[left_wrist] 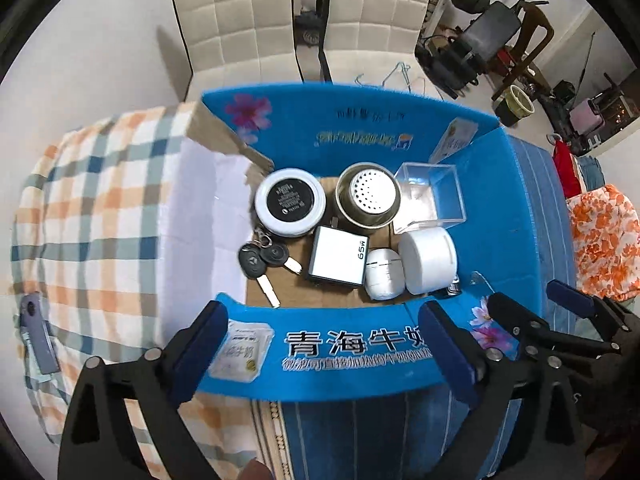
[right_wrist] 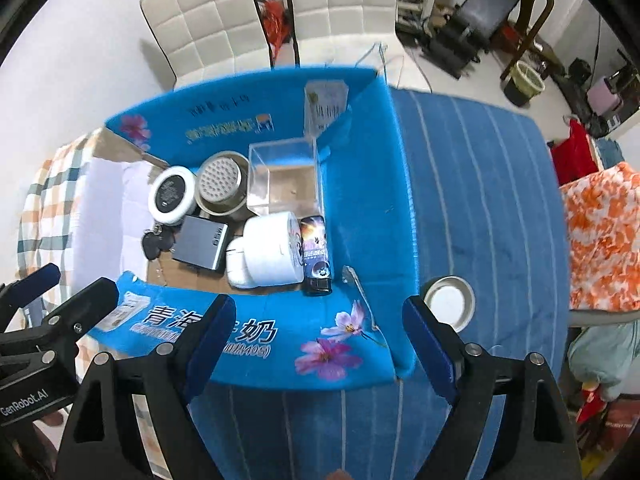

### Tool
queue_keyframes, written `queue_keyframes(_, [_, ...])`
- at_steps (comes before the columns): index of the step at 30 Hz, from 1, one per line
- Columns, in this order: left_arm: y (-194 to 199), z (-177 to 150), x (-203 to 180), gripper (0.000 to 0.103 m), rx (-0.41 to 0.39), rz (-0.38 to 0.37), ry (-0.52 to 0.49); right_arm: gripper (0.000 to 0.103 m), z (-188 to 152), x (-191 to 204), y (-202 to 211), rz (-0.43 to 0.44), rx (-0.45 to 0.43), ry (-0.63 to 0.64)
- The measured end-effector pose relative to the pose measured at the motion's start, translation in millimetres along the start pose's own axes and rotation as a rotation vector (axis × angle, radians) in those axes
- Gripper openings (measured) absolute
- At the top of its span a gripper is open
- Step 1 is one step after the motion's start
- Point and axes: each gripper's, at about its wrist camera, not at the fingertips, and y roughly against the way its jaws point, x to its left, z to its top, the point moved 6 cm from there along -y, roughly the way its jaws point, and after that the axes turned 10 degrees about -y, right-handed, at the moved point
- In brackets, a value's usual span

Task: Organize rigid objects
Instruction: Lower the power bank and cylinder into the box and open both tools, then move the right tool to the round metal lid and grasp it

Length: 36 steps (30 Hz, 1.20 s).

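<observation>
An open blue cardboard box (left_wrist: 492, 204) (right_wrist: 360, 184) holds a round white-rimmed black tin (left_wrist: 290, 208), a perforated metal can (left_wrist: 368, 198), a clear plastic cube (left_wrist: 430, 198), a 65W charger (left_wrist: 338, 262), car keys (left_wrist: 262, 260), a white earbud case (left_wrist: 384, 274) and a white cylinder (left_wrist: 428, 260). A dark tube (right_wrist: 316, 254) lies beside the cylinder. A small metal dish (right_wrist: 450, 304) sits outside the box on the blue cloth. My left gripper (left_wrist: 328, 344) is open and empty above the box's near flap. My right gripper (right_wrist: 320, 348) is open and empty over the near right corner.
A checked cloth (left_wrist: 100, 216) covers the table's left, a blue striped cloth (right_wrist: 480, 184) its right. Two white padded chairs (left_wrist: 236, 20) stand behind the table. An orange flowered cloth (right_wrist: 604, 232) lies at far right. Exercise gear and clutter (left_wrist: 500, 40) fill the back right.
</observation>
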Motion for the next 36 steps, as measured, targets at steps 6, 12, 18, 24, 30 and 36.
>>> queue_keyframes(6, [39.7,-3.4,-7.3,0.098,-0.074,0.038,0.0,0.09,-11.7,1.8,49.4,0.027,-0.057,0.027])
queue_keyframes(12, [86.2,-12.3,-15.6,0.098,-0.152,0.067,0.004,0.09,-21.3,-5.1,102.9,0.067,-0.123,0.024])
queue_keyframes(18, [117.7,-16.1,-19.5,0.098,-0.206,0.07,0.024,0.09,-28.6,-12.2,142.0,0.119,-0.158,0.012])
queue_keyframes(24, [126.3,-16.7,-30.2,0.098,-0.222,0.048,0.033,0.09,-31.1,-32.2,150.1,0.14,-0.153,-0.034])
queue_keyframes(30, [103.2,-9.5,-48.6,0.098,-0.189,0.03,0.015,0.09,-19.0,-91.0,118.2,0.085,-0.118,-0.191])
queue_keyframes(36, [54.1,-0.3,-65.5,0.098,-0.127,-0.003,0.041,0.09,-6.3,-170.9,34.1,0.024,0.007,-0.414])
